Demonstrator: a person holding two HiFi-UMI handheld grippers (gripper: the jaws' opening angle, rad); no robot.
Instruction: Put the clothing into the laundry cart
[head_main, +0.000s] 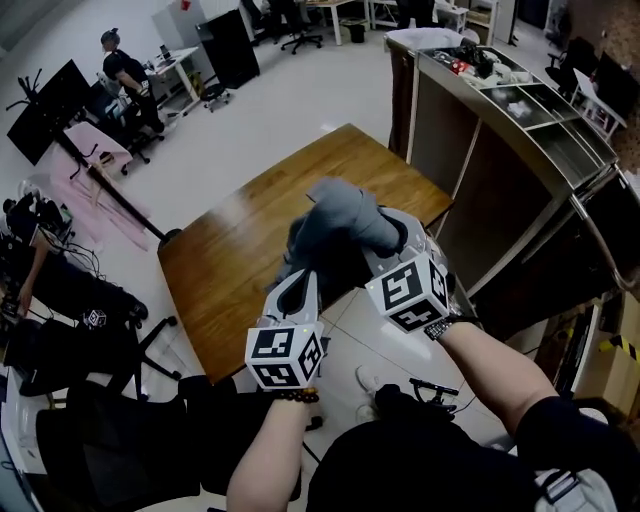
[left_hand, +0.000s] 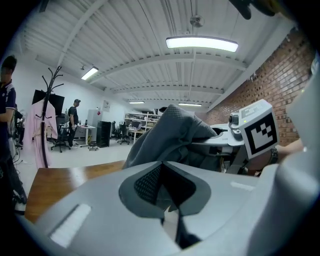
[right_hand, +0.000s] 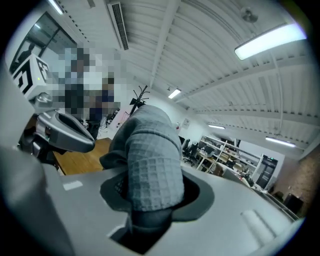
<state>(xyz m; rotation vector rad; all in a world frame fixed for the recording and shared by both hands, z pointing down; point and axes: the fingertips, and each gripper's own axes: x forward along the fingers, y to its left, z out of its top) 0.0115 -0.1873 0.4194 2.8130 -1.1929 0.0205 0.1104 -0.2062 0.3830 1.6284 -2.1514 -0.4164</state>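
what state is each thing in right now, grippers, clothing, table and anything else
grey garment: bunched, held up off the table by both grippers
left gripper: shut on the grey garment
right gripper: shut on the grey garment
wooden table: under the garment, not touching it
pink garment: hanging on the coat stand
ceiling light: on

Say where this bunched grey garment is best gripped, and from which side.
Two spaced folds on its near side, approached level from the person's side, as the left gripper and right gripper hold it: the limp grey garment might otherwise sag toward the table.
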